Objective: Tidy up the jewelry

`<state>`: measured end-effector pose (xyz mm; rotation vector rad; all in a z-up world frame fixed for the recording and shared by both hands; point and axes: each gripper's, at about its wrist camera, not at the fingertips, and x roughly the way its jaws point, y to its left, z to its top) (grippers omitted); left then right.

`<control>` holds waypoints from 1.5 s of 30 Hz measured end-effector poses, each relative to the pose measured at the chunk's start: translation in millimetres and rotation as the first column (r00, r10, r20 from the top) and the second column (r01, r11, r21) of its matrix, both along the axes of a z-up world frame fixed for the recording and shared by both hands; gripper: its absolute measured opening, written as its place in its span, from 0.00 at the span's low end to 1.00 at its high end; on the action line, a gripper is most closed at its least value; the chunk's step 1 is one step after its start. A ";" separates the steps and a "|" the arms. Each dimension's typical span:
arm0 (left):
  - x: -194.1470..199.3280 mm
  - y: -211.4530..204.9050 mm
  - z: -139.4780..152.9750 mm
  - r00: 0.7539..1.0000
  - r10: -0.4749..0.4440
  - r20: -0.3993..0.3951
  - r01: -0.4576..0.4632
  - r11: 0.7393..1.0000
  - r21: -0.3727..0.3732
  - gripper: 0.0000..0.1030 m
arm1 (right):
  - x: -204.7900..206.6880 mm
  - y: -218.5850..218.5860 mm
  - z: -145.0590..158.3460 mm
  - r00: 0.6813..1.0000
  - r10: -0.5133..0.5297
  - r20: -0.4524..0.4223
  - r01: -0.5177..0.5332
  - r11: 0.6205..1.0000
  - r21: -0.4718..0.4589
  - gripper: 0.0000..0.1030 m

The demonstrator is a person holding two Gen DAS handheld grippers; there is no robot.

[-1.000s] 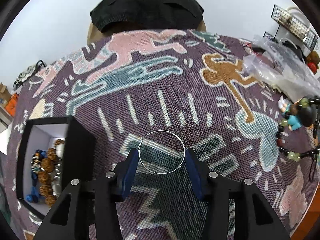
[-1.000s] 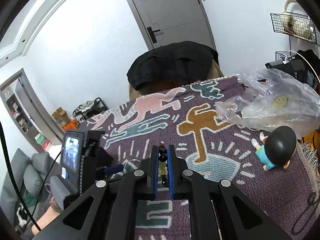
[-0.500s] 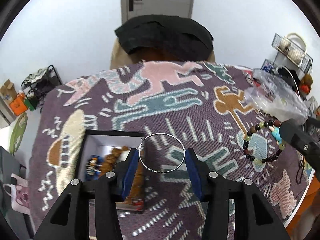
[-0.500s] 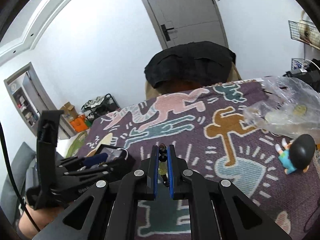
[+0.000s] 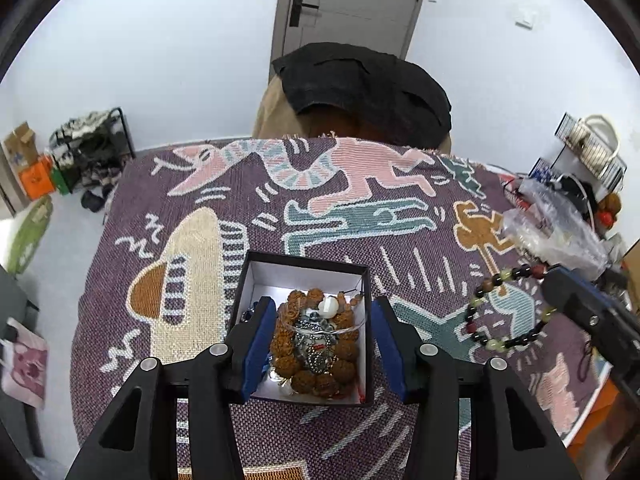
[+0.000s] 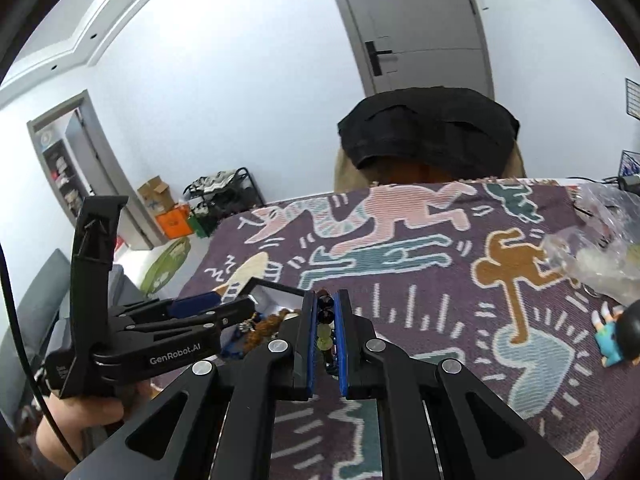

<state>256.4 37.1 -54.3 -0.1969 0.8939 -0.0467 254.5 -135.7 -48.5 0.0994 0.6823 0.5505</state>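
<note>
A black jewelry box (image 5: 362, 276) with a white inside sits on the patterned cloth and holds brown bead strands and metal pieces. My left gripper (image 5: 323, 326) is open right above the box. A thin silver hoop (image 5: 320, 330) lies on the pile inside, between my fingers. My right gripper (image 6: 327, 316) is shut on a bead bracelet (image 5: 506, 312) of dark and pale green beads, held in the air to the right of the box. The box also shows in the right wrist view (image 6: 276, 290), behind my left gripper (image 6: 192, 312).
A crumpled clear plastic bag (image 5: 556, 228) lies at the table's right edge. A small black-haired figurine (image 6: 624, 334) lies near it. A chair with a black garment (image 5: 360, 88) stands behind the table. The table's right edge (image 5: 592, 408) is close to the right gripper.
My left gripper moved left over the box with the silver hoop and opened wider; the hoop now lies in the box. My right gripper rose and followed left with the bracelet.
</note>
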 end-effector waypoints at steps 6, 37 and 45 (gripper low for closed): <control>-14.6 27.4 7.1 0.997 0.050 0.055 -0.048 0.998 -0.035 0.72 | 2.3 23.7 1.1 0.999 0.039 -0.007 -0.039 0.999 -0.009 0.09; -81.4 86.2 23.4 0.956 0.211 0.203 -0.203 0.977 -0.062 0.86 | 4.7 48.2 -14.9 0.997 -0.004 -0.076 -0.003 0.995 -0.096 0.67; -92.0 65.1 35.1 0.953 0.186 0.239 -0.188 0.982 -0.014 0.90 | -16.1 10.8 -7.0 0.996 -0.039 -0.075 0.038 0.999 -0.020 0.81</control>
